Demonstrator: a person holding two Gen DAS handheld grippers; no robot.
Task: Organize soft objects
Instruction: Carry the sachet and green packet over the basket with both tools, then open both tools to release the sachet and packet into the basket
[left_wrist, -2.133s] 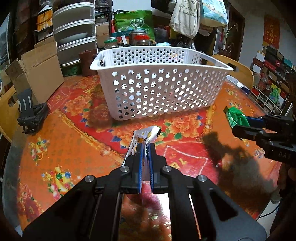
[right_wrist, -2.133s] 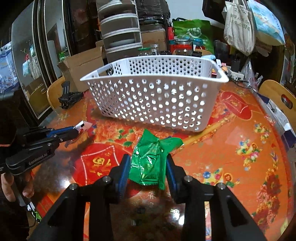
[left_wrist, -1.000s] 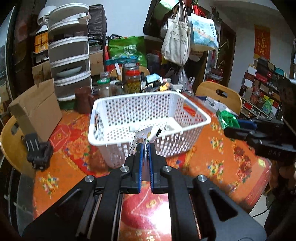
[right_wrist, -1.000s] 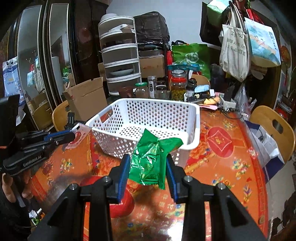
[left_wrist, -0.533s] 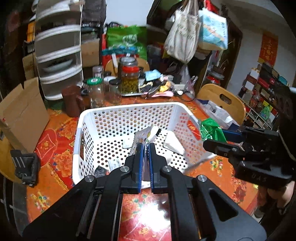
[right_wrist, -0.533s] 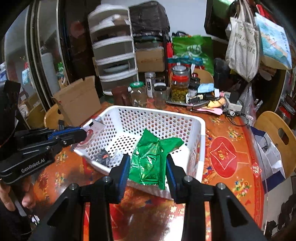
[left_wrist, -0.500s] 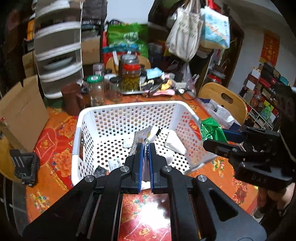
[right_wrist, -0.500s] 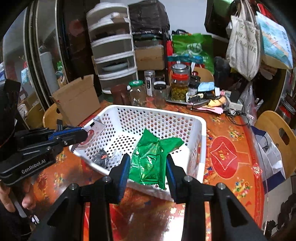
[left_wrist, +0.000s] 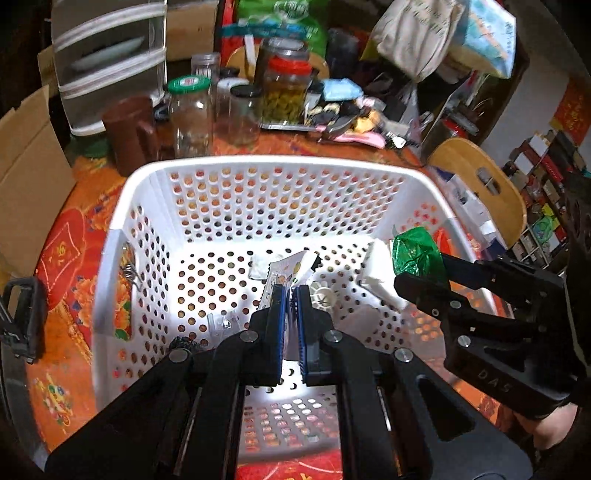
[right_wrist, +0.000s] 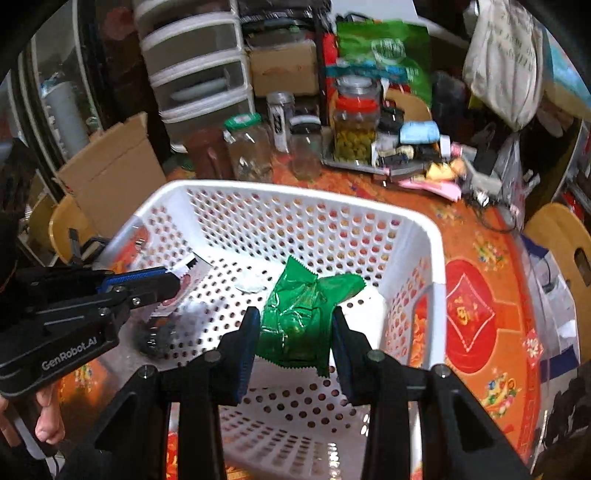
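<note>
Nearest in the left wrist view, the left gripper (left_wrist: 290, 295) is clenched on a thin white snack packet (left_wrist: 286, 271), whose printed top sticks up from between the blue pads. It hangs over the inside of the white perforated basket (left_wrist: 110, 236), above the basket floor. To its right, the right gripper (left_wrist: 417, 273) reaches in over the basket's right wall, grasping a crumpled green foil packet (left_wrist: 415, 254).

In the right wrist view, the green foil packet (right_wrist: 299, 321) sits pinched between the right gripper (right_wrist: 293, 332) pads, over the basket (right_wrist: 437, 258) interior. The left gripper (right_wrist: 177, 282) enters from the left with the white packet (right_wrist: 190, 273) at its tip; a hand (right_wrist: 40, 417) holds its handle.

On the basket floor lie a few small items: a white block (left_wrist: 380, 273) against the right wall, a small white piece (left_wrist: 258, 266) and something dark (left_wrist: 183, 343) near the front.

Beyond the basket, on the red and orange tablecloth (left_wrist: 77, 206), stand glass jars (left_wrist: 192, 118), a brown mug (left_wrist: 129, 136) and a cardboard box (left_wrist: 26, 177).
</note>
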